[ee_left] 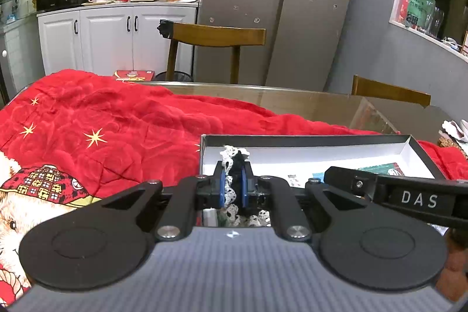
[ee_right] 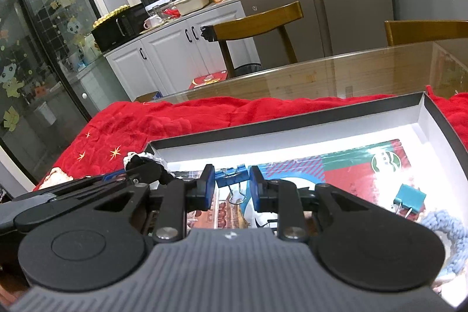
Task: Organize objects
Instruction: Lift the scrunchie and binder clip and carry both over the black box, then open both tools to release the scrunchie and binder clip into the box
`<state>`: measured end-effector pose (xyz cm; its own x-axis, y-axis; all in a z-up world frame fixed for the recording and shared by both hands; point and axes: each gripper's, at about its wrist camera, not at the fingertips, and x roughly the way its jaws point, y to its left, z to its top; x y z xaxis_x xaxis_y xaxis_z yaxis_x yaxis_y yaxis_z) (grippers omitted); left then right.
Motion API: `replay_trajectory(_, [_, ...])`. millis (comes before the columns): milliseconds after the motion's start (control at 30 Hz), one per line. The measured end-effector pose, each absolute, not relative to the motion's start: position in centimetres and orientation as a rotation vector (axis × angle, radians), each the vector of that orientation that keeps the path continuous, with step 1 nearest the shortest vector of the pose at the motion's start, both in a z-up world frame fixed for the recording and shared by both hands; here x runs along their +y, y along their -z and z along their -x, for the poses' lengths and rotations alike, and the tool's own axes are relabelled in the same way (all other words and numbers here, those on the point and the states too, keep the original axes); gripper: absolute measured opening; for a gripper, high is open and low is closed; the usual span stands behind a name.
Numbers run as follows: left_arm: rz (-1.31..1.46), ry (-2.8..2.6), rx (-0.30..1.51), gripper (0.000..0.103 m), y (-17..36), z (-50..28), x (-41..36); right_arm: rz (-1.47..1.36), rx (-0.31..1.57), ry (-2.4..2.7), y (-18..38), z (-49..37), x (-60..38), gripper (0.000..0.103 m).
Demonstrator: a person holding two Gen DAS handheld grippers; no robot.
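A shallow box with black walls and a white inside (ee_left: pixel 304 140) (ee_right: pixel 292 128) lies on the red blanket. My left gripper (ee_left: pixel 233 184) is shut on a piece of white and black lace (ee_left: pixel 231 155) over the box's left end. My right gripper (ee_right: pixel 231 185) is shut on a blue binder clip (ee_right: pixel 231 176) above the box. Inside the box lie a red and green packet (ee_right: pixel 351 165), a teal binder clip (ee_right: pixel 409 196) and a light blue knitted piece (ee_right: pixel 447 227). The right gripper's arm (ee_left: pixel 409 195) shows in the left wrist view.
The red blanket (ee_left: pixel 102 119) covers the near part of a glass-topped table (ee_right: pixel 336 78). Wooden chairs (ee_left: pixel 216 38) stand behind the table, and one (ee_left: pixel 389 91) to its right. White cabinets (ee_left: pixel 117 34) and a steel fridge (ee_left: pixel 278 5) are further back.
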<state>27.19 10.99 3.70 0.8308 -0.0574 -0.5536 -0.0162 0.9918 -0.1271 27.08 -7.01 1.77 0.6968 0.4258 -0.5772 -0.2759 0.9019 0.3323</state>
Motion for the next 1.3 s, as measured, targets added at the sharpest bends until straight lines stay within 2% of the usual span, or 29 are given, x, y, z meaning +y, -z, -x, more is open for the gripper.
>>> replay_trajectory(533, [0.153,0.005,0.635,0.014,-3.6,-27.5,11.2,-0.159,0.711,-0.433,-1.2,-26.3,-5.4,0.030])
replay_trajectory(600, [0.172,0.006,0.645,0.020,-3.5,-27.6,11.4,-0.163,0.712,-0.443,-1.3,-26.3,-5.4,0.032])
replay_trajectory(667, [0.197,0.028,0.645,0.033,-3.6,-27.6,11.6,-0.178,0.711,-0.453,-1.4,-26.2,-5.5,0.031])
replay_trajectory(733, [0.206,0.044,0.652,0.035,-3.7,-27.6,11.7,-0.182,0.711,-0.451,-1.6,-26.2,-5.6,0.033])
replay_trajectory(867, [0.240,0.054,0.658,0.040,-4.1,-27.3,11.9,-0.234,0.716,-0.456,-2.3,-26.2,-6.4,0.051])
replay_trajectory(933, [0.253,0.057,0.651,0.044,-4.8,-26.6,12.1,-0.236,0.695,-0.460,-3.3,-25.8,-6.6,0.054])
replay_trajectory(1000, [0.243,0.039,0.626,0.056,-6.0,-25.4,12.2,-0.233,0.656,-0.470,-4.8,-24.8,-6.9,0.062])
replay_trajectory(1067, [0.229,-0.021,0.547,0.072,-7.8,-23.2,12.3,-0.232,0.605,-0.474,-6.6,-23.3,-7.4,0.074])
replay_trajectory(1133, [0.221,-0.021,0.474,0.079,-9.3,-20.7,12.5,-0.226,0.542,-0.487,-8.2,-21.3,-7.9,0.082])
replay_trajectory(1300, [0.171,0.041,0.408,0.085,-11.5,-14.2,12.4,-0.150,0.398,-0.485,-10.3,-15.4,-8.3,0.093])
